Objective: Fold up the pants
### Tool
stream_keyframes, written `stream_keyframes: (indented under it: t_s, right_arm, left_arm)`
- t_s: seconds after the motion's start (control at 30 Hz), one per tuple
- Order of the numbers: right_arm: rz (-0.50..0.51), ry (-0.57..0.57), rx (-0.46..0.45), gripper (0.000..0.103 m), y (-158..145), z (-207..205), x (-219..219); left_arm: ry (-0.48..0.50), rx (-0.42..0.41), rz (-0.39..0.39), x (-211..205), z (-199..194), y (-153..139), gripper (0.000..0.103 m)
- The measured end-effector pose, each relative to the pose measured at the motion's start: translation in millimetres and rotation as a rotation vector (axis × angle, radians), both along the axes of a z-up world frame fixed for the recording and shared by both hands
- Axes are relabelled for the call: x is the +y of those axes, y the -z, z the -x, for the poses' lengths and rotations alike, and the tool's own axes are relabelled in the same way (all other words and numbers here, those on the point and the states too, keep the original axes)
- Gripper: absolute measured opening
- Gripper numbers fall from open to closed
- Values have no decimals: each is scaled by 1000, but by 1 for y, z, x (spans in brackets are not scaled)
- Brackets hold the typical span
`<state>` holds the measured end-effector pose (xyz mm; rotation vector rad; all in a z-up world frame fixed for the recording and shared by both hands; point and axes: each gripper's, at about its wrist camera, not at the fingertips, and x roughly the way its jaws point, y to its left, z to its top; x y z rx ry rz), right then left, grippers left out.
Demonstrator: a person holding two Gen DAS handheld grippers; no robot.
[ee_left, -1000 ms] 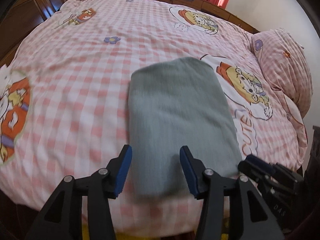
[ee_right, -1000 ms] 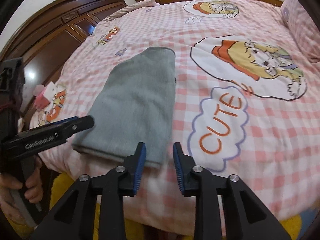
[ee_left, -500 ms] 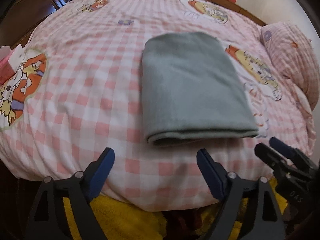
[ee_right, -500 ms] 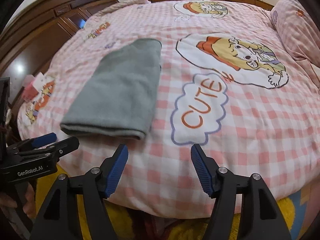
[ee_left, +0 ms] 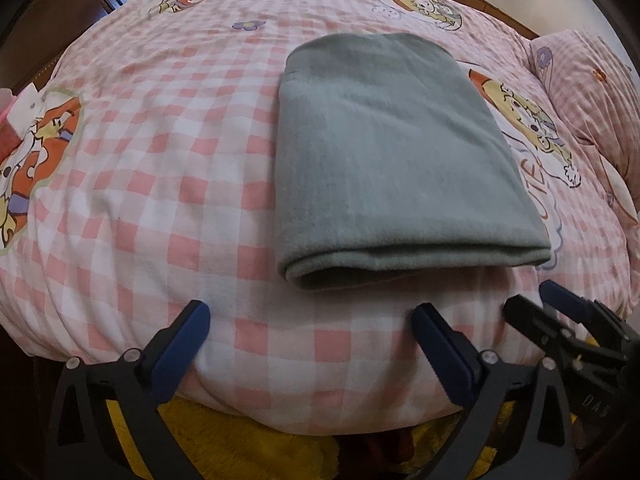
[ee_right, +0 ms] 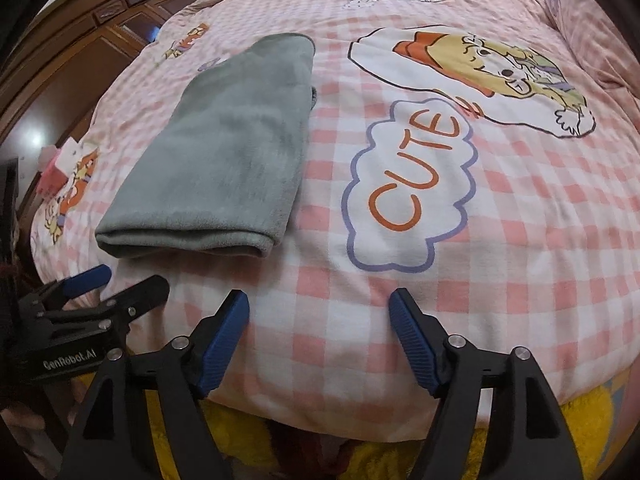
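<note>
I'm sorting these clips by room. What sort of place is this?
Most likely a home bedroom: a bed with a pink checked cartoon cover, a matching pillow and dark wooden cabinets beside it.

- Bed point(ee_left: 168, 184): you face its near edge; pink-and-white checked cover, cartoon prints, "CUTE" bubble point(ee_right: 408, 196).
- Grey pants point(ee_left: 384, 152): folded flat, lying near that edge.
- Checked pillow point(ee_left: 592, 80): far right corner.

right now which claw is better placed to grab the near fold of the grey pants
Left, probably. The left claw is open and points at the near folded edge of the grey pants. The right claw, also open, faces bare bedspread beside the pants, nearest only their right corner.
</note>
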<state>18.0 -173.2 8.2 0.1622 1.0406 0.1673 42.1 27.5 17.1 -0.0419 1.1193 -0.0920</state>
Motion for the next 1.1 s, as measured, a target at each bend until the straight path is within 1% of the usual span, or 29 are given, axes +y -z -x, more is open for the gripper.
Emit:
stream_keyframes:
  t_s: [0.1,0.23,0.37,0.5,0.7,1.1]
  right_arm:
    - [25,-5,-3,75,1,0,4]
    - [46,-1,0,77,2,-1,7]
    - [67,-5,0,80,2,-2,12]
    - [86,-4,-2,81,3,-1,15]
    - [95,1,-2,82,3,-2,17]
    - [91,3,-9,82,3,-1,16]
  left_arm:
    - [-2,7,5,1,-1,2,103]
    - [4,1,-7,-1,0,3,103]
    - [3,3,3,0,-2,4,103]
    - [10,6,9,1,-2,5,103]
    - [24,7,6,1,-1,5,103]
    - [20,4,9,2,-1,4,103]
